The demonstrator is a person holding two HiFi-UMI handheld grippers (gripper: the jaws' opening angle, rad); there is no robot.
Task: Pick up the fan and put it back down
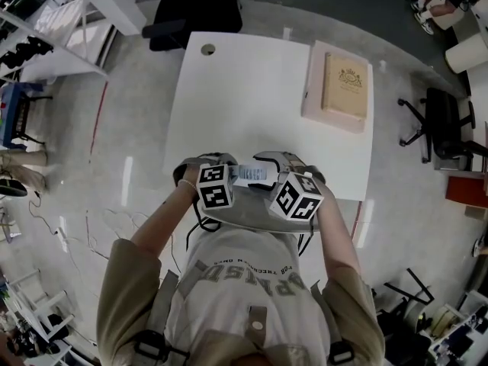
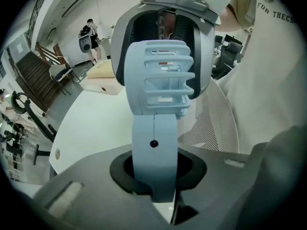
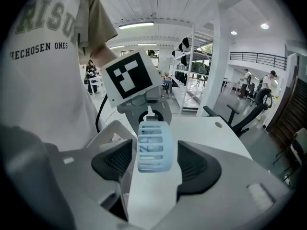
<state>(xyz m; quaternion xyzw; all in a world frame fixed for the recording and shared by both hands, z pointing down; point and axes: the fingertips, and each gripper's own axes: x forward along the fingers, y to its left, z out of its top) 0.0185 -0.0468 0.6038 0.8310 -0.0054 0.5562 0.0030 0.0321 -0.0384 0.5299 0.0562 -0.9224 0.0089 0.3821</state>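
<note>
A light blue hand-held fan [image 1: 252, 175] hangs between my two grippers over the near edge of the white table [image 1: 252, 105]. My left gripper [image 2: 154, 169] is shut on the fan's handle [image 2: 154, 147], and the slatted fan head [image 2: 160, 78] points away from it. My right gripper [image 3: 154, 164] faces it from the other side. Its jaws stand open on either side of the fan head [image 3: 153, 147], with a gap at each pad. In the head view the left gripper [image 1: 229, 168] and the right gripper [image 1: 273, 166] sit close together in front of the person's chest.
A tan book [image 1: 347, 82] lies on a pink box [image 1: 314, 97] at the table's far right. A cable hole [image 1: 207, 49] is at the far left corner, with a black chair [image 1: 191, 14] behind it. A grey mesh chair back [image 2: 211, 123] is under the grippers.
</note>
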